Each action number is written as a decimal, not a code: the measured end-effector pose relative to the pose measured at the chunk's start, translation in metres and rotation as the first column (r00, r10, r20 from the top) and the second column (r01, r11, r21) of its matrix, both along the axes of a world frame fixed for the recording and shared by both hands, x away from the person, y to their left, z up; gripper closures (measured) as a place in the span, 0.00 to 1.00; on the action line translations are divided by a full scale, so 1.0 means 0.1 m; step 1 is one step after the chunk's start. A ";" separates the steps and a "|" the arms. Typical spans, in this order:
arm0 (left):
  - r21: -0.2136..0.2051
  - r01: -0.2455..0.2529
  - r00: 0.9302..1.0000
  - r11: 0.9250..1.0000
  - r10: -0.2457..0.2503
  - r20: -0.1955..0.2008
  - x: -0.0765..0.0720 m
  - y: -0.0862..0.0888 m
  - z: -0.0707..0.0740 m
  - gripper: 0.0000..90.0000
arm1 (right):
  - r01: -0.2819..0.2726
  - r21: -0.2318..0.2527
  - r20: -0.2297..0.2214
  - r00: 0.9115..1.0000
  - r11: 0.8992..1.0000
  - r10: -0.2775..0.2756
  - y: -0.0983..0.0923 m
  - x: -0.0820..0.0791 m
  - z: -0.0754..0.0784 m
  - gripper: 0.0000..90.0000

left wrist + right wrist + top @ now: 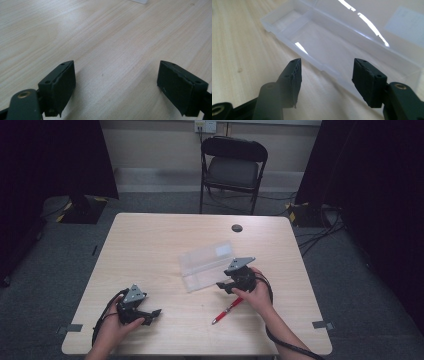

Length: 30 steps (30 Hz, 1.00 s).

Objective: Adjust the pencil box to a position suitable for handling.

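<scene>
At the centre of the high view, the clear plastic hinged case [207,265] lies open and empty on the pale wooden tabletop [150,245]. The red pen [227,310] lies outside it, lower right. Both the right gripper [223,285] and left gripper [155,313] hold nothing, jaws apart; packing seems undone.

Surface: I see a light wooden table [150,245].
Resting on it: open clear plastic case [207,265]; red pen [227,309], just beside it.
Far edge: dark round disc [237,228].
</scene>
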<state>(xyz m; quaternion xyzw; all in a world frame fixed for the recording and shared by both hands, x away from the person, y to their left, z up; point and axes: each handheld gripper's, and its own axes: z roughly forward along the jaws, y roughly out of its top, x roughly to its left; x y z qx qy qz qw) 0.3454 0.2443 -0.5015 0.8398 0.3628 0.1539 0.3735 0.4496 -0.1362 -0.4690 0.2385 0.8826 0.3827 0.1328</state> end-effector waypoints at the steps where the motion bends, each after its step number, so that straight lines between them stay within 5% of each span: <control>1: 0.001 0.000 1.000 1.000 0.000 0.000 0.00 0.00 0.00 0.17 | 0.007 0.002 0.003 1.000 1.000 -0.007 -0.01 0.02 0.01 0.45; 10: 0.000 0.000 1.000 1.000 0.000 0.000 0.00 0.00 0.00 0.17 | -0.015 -0.069 0.004 1.000 0.998 0.015 0.08 0.09 -0.07 0.48; 16: 0.000 0.000 1.000 1.000 0.000 0.000 0.00 0.00 0.00 0.17 | 0.000 -0.107 -0.036 0.999 0.994 -0.004 0.08 0.11 -0.15 0.64; 25: 0.000 0.000 1.000 1.000 0.000 0.000 0.00 0.00 0.00 0.17 | 0.039 -0.121 -0.064 0.997 0.992 -0.047 -0.02 0.07 -0.12 0.90; 30: 0.000 0.000 1.000 1.000 0.000 0.000 0.00 0.00 0.00 0.17 | 0.078 -0.091 -0.074 0.994 0.993 -0.085 -0.17 0.07 -0.14 0.92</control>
